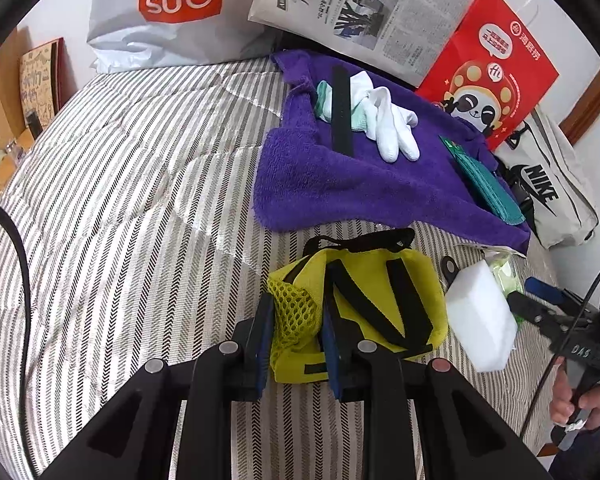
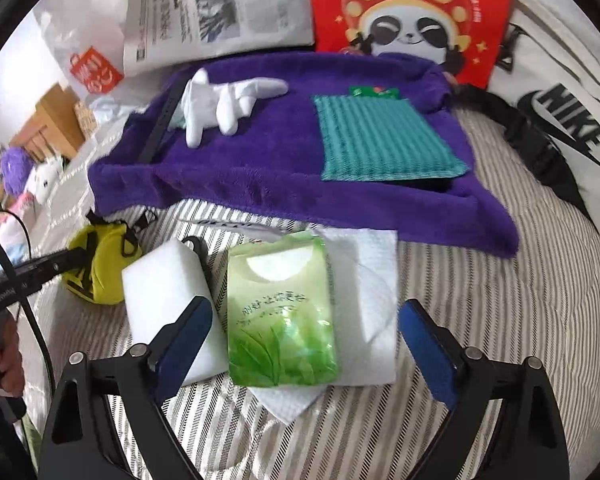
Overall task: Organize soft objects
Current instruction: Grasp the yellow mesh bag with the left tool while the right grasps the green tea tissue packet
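Note:
A purple towel [image 1: 340, 184] lies on the striped bed and carries white gloves [image 1: 388, 124], a black strap [image 1: 342, 110] and a teal cloth [image 1: 494, 190]. My left gripper [image 1: 296, 344] is shut on the mesh side of a yellow pouch [image 1: 364, 304] in front of the towel. My right gripper [image 2: 304, 344] is open, its fingers either side of a green tissue pack [image 2: 280, 316] that lies on a white paper napkin [image 2: 368, 304]. A white sponge block [image 2: 168, 300] lies left of the pack, touching the left finger [image 2: 184, 344].
A Miniso bag [image 1: 172, 12], a newspaper [image 1: 364, 12], a red panda bag [image 1: 496, 76] and a Nike bag [image 1: 548, 188] line the back and right. The striped quilt [image 1: 120, 200] spreads to the left. Plush toys [image 2: 24, 176] lie far left.

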Motion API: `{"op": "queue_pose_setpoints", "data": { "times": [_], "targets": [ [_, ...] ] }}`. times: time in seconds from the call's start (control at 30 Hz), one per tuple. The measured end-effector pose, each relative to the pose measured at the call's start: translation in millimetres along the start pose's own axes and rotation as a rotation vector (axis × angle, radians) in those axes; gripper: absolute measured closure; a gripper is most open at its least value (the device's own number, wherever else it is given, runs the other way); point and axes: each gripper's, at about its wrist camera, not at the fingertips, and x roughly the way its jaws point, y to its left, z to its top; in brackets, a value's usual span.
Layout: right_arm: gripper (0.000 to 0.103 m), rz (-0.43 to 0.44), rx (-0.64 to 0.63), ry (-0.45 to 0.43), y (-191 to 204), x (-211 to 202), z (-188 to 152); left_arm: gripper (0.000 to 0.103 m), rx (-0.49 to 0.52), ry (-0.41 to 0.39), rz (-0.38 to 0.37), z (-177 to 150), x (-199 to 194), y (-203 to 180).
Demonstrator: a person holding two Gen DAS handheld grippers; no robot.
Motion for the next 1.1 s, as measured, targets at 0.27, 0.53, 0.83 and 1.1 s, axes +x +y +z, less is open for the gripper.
{"op": "queue_pose_setpoints", "data": {
  "times": [0.27, 0.53, 0.83, 1.1],
  "targets": [
    [0.052, -0.038, -0.058, 0.029, 9, 22, 4, 0.081, 0.015, 0.001, 0.003, 0, 1, -1],
    [0.052, -0.034, -0.063, 0.040, -4, 4, 2, 0.081, 0.035, 0.009, 0.016, -2, -3, -4],
    [0.050, -0.054, -0.024, 0.080, -21, 7, -20, 0.080, 0.047, 0.003, 0.038, -3, 1, -7],
    [0.051, -0.057, -0.033, 0.048, -18, -7, -25, 0.081, 0.031, -0.013, 0.024, -8, -17, -4]
  ]
}}
